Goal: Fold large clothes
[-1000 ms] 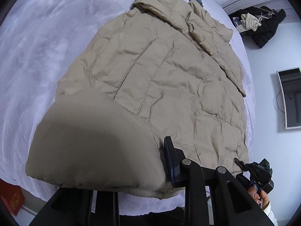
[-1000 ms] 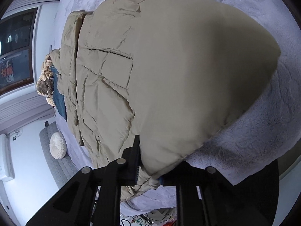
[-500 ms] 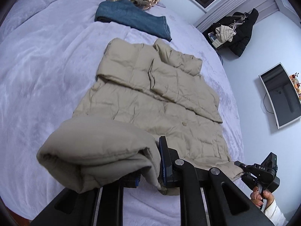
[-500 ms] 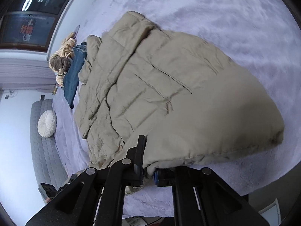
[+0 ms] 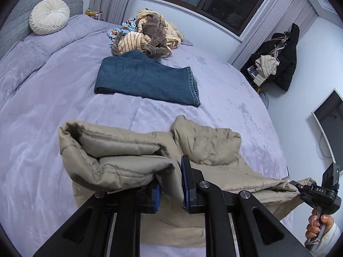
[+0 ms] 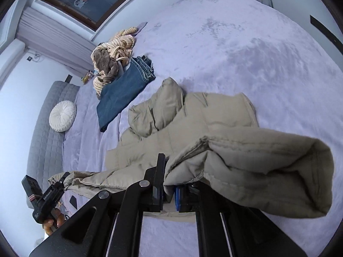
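A beige padded jacket (image 5: 210,145) lies on the purple bed (image 5: 53,90), its collar towards the far end. My left gripper (image 5: 170,189) is shut on one bottom corner of the jacket and holds it lifted and folded over. My right gripper (image 6: 170,193) is shut on the other bottom corner of the jacket (image 6: 246,156), also lifted. The hem hangs stretched between the two grippers. Each gripper shows in the other's view, the right one (image 5: 300,189) at the jacket's right corner, the left one (image 6: 62,178) at its left.
Folded blue jeans (image 5: 145,81) lie beyond the jacket, with a heap of striped and brown clothes (image 5: 150,36) behind them. A round white cushion (image 5: 49,16) leans on the grey headboard. A dark coat (image 5: 283,57) hangs by the wall near a wall screen (image 5: 330,117).
Both grippers have lifted the jacket's bottom hem and carried it forward toward the collar. The jacket now lies doubled over, and the jeans and far clothes heap have come into view.
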